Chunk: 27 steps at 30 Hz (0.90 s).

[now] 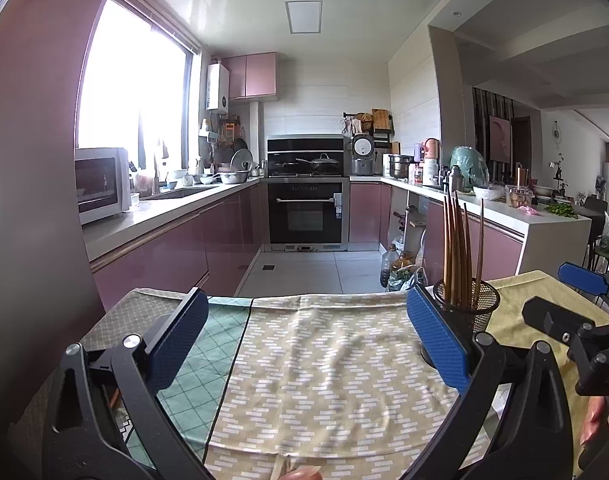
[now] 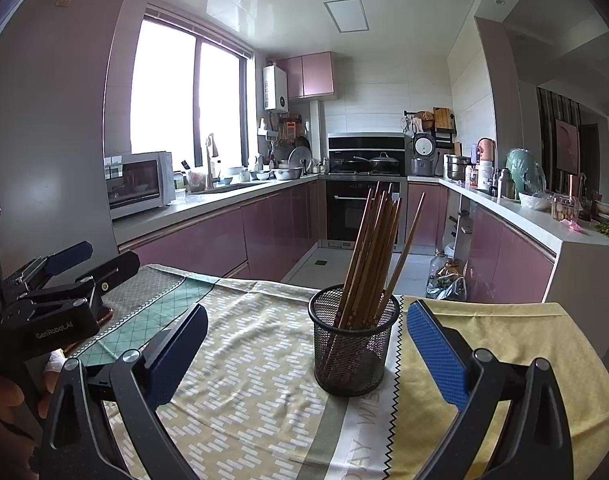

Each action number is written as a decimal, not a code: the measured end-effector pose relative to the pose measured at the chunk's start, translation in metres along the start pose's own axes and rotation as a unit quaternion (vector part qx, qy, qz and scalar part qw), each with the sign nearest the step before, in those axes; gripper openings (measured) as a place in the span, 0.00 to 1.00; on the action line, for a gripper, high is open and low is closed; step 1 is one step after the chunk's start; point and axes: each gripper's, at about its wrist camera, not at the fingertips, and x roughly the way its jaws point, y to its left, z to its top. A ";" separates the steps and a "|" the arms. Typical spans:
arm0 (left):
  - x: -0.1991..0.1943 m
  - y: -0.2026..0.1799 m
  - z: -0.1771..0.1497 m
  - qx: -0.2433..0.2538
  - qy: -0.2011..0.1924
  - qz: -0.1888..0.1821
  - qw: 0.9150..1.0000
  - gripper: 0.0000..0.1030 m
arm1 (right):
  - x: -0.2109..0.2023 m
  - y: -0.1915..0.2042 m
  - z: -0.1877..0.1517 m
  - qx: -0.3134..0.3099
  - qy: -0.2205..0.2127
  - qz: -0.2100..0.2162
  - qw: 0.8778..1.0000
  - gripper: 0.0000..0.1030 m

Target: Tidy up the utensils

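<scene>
My left gripper point(image 1: 307, 336) hung with its jaws spread wide and held nothing. My right gripper point(image 2: 307, 344) hung beside it, jaws equally wide, blue pads point(image 2: 438, 354) facing inward.

Brown chopsticks point(image 2: 374, 256) upright, leaning, in black mesh holder point(image 2: 354, 350).

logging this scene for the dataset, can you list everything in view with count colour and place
chopsticks: a bundle, count unclear, brown wood, standing in the holder
mesh holder: one, black, on the cloth between the right gripper's fingers
tablecloth: patchwork of yellow, green and grey, covering the table
microwave: one, white, left counter
oven: one, black, far wall under the hob
rice cooker: one, silver and white, right of the hob
left gripper: one, black with blue pads, open over bare cloth
right gripper: one, same colours, open around the holder
</scene>
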 end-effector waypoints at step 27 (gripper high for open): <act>-0.005 0.003 -0.008 0.004 0.005 0.009 1.000 0.95 | -0.001 0.005 -0.003 -0.002 0.000 -0.002 1.000 0.94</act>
